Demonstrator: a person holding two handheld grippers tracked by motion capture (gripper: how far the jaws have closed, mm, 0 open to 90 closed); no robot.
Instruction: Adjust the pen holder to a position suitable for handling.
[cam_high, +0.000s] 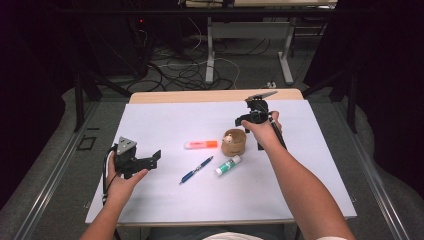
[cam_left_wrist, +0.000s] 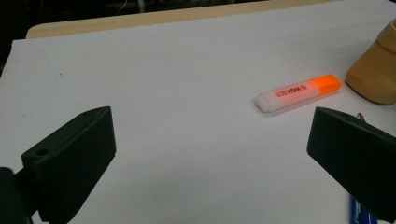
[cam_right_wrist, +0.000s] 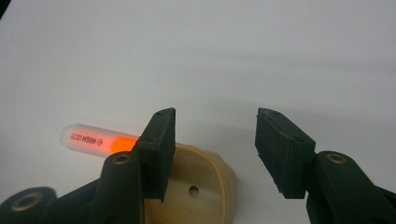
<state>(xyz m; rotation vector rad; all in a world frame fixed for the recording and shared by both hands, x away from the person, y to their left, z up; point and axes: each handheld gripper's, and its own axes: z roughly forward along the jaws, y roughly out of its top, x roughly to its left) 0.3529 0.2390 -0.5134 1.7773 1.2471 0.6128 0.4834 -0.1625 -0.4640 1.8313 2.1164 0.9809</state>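
Cup (cam_high: 234, 142) stands mid-sheet, beside highlighter (cam_high: 201, 144), glue stick (cam_high: 228, 165) and pen (cam_high: 196, 170). Right gripper (cam_right_wrist: 215, 140) hovers above cup, jaws parted, nothing between. Left gripper (cam_left_wrist: 205, 158) rests wide open, well apart at left.

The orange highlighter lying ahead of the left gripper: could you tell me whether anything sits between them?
Nothing visible does. From the left gripper, whose jaws stand wide open, bare white table runs up to the orange highlighter. The wooden cup stands beyond it to the side, and the blue pen lies off that line.
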